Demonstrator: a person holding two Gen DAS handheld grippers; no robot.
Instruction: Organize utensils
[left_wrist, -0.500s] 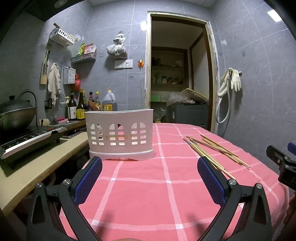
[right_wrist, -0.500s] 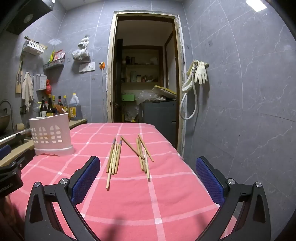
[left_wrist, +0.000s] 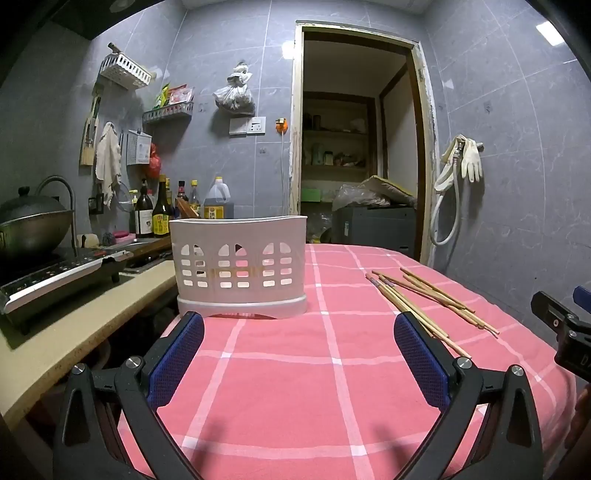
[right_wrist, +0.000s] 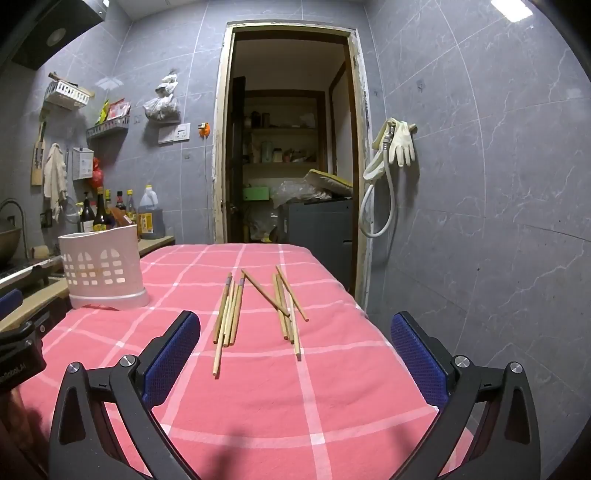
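Several wooden chopsticks (right_wrist: 258, 310) lie loose in two bunches on the pink checked tablecloth (right_wrist: 332, 387), ahead of my right gripper (right_wrist: 295, 332), which is open and holds nothing. The chopsticks (left_wrist: 424, 301) lie to the right in the left wrist view. A white perforated utensil holder (left_wrist: 240, 266) stands upright just ahead of my left gripper (left_wrist: 298, 332), also open with nothing between its fingers. The holder (right_wrist: 103, 269) sits at the table's left edge in the right wrist view.
A beige counter (left_wrist: 55, 332) with a stove (left_wrist: 62, 277) and wok (left_wrist: 29, 225) runs left of the table. Bottles (left_wrist: 159, 214) stand at the back wall. An open doorway (right_wrist: 288, 147) lies beyond the table; a grey tiled wall (right_wrist: 498, 221) is close on the right.
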